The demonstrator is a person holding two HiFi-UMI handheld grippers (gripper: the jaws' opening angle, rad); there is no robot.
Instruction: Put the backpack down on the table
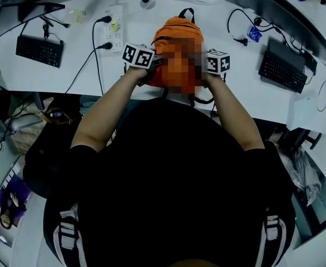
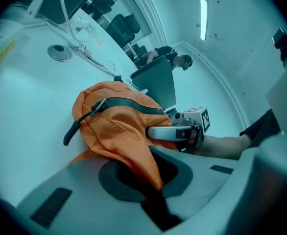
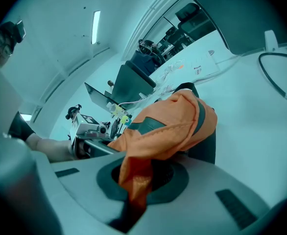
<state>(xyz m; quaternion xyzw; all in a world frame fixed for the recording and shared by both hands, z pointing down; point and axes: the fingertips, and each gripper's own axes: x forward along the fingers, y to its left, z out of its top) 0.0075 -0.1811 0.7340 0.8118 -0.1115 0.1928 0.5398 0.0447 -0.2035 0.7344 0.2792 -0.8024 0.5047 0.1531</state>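
Pinching a fold of cloth, the left gripper (image 2: pixel 148 177) had its two grey jaws clenched on the orange fabric backpack with a dark zip and a black top loop (image 2: pixel 119 121), the fold running down into the narrow slit between them at the bottom centre of the left gripper view. The right gripper (image 3: pixel 136 180) was likewise clamped on a hanging fold of the same orange cloth at the bottom centre of its own view, jaws all but together. In the head view the backpack sat at the upper centre of the frame, held between the two marker cubes, with the person's bare forearms reaching up to it from the dark-clothed body that filled the lower half. It lay over the near edge of the white table (image 1: pixel 68 77), loop end towards the top of the frame; a mosaic patch covered its lower part, so whether its base touched the tabletop could not be told. A white power strip (image 1: pixel 114 26) with black plugs lay just left of the backpack, and a black keyboard (image 1: pixel 39 50) lay further left, well apart from it. A second black keyboard (image 1: pixel 282 71) lay at the right of the frame. Each gripper view showed the other gripper on the far side of the bag.
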